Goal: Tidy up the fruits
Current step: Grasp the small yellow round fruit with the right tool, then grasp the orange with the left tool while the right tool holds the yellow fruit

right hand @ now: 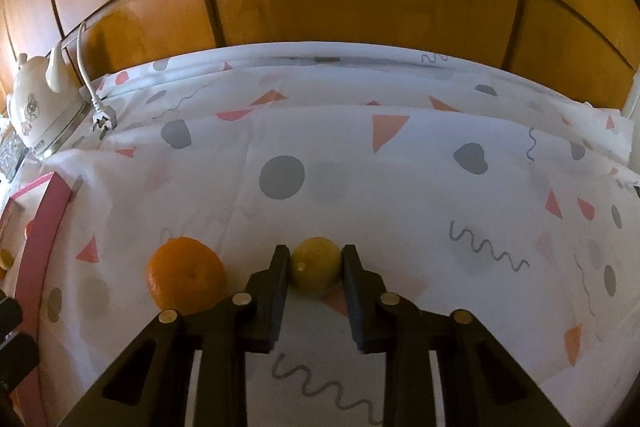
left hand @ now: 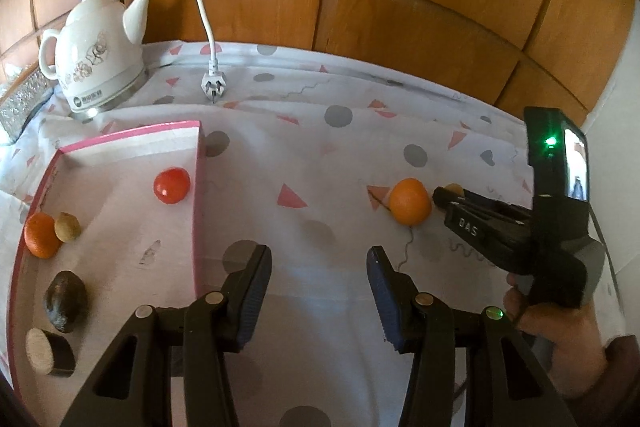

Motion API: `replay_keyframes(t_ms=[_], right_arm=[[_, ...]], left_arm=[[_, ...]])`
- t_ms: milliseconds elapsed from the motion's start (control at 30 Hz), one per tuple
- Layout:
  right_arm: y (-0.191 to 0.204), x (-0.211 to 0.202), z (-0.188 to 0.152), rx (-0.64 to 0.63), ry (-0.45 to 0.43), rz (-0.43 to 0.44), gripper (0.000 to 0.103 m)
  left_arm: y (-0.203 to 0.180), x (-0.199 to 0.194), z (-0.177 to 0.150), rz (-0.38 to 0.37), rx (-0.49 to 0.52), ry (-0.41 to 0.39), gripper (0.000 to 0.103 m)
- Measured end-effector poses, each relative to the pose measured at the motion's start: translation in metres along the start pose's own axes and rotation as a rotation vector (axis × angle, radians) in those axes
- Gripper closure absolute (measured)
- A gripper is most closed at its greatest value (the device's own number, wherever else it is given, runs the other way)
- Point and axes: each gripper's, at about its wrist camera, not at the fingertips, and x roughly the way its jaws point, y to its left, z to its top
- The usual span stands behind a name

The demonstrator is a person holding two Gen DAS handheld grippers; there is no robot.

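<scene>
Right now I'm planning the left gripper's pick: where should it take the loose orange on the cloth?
Grip the orange across its widest middle, from above. It is round, and the right gripper with the yellow fruit sits close on one side.

wall: wood panels [left hand: 420, 27] ran from 9 to 3 o'clock, glossy with light glare | table: white cloth [right hand: 360, 167] with grey dots, pink triangles | kettle [left hand: 96, 55] at 10 o'clock

Both wrist views look forward and down over the patterned tablecloth [left hand: 320, 147] toward the far wooden wall. The left view sits farther left; both share the loose orange [left hand: 410, 201] and kettle [right hand: 38, 111].
</scene>
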Motion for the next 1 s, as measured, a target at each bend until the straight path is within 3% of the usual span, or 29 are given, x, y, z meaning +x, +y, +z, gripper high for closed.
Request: replay_keyframes(t_ms=[500, 733, 833, 1000], right_arm=[[-0.020, -0.027, -0.030, -0.028, 0.035, -0.055, 0.077], [-0.024, -0.033, -0.044, -0.017, -0.001, -0.059, 0.077], [-0.027, -0.034, -0.045, -0.004, -0.010, -0.044, 0.077], [-0.028, -0.034, -0.045, 0.000, -0.014, -0.038, 0.077]], left_arm=[[-0.028, 0.029, 0.013, -0.004, 0.003, 0.030, 0.053], [-0.048, 0.047, 0.023, -0.040, 0.014, 0.044, 0.053], [-0.057, 0.054, 0.026, -0.045, 0.031, 0.043, 0.045], [-0.067, 0.064, 0.032, -0.058, 0.046, 0.038, 0.044]])
